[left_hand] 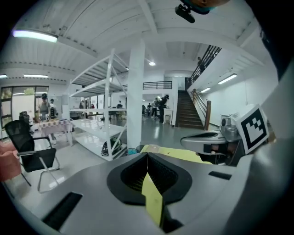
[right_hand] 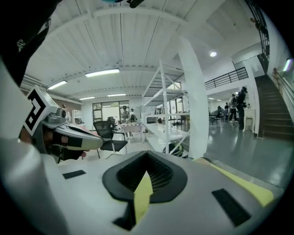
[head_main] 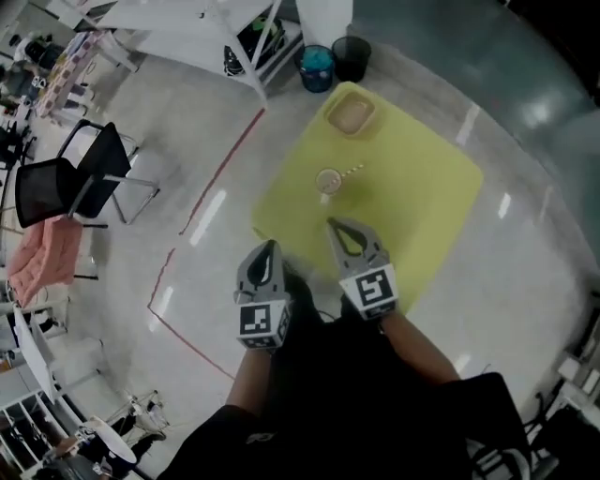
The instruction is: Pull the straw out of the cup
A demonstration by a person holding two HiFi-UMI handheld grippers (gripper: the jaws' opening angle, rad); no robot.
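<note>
In the head view a small cup (head_main: 327, 181) stands near the middle of the yellow table (head_main: 412, 206). A pale straw (head_main: 350, 172) sticks out of it, leaning to the right. My right gripper (head_main: 333, 225) hovers just short of the cup, over the table's near side, jaws shut on nothing. My left gripper (head_main: 270, 248) is lower left, at the table's near corner, also shut and empty. Neither gripper view shows the cup. The left gripper (left_hand: 147, 156) and right gripper (right_hand: 147, 153) each show closed pads with yellow table behind.
A tan dish (head_main: 351, 114) sits at the table's far corner. Beyond it on the floor stand a blue bin (head_main: 317, 67) and a black bin (head_main: 351, 56). White shelving (head_main: 206, 28) and a black chair (head_main: 75, 183) are to the left.
</note>
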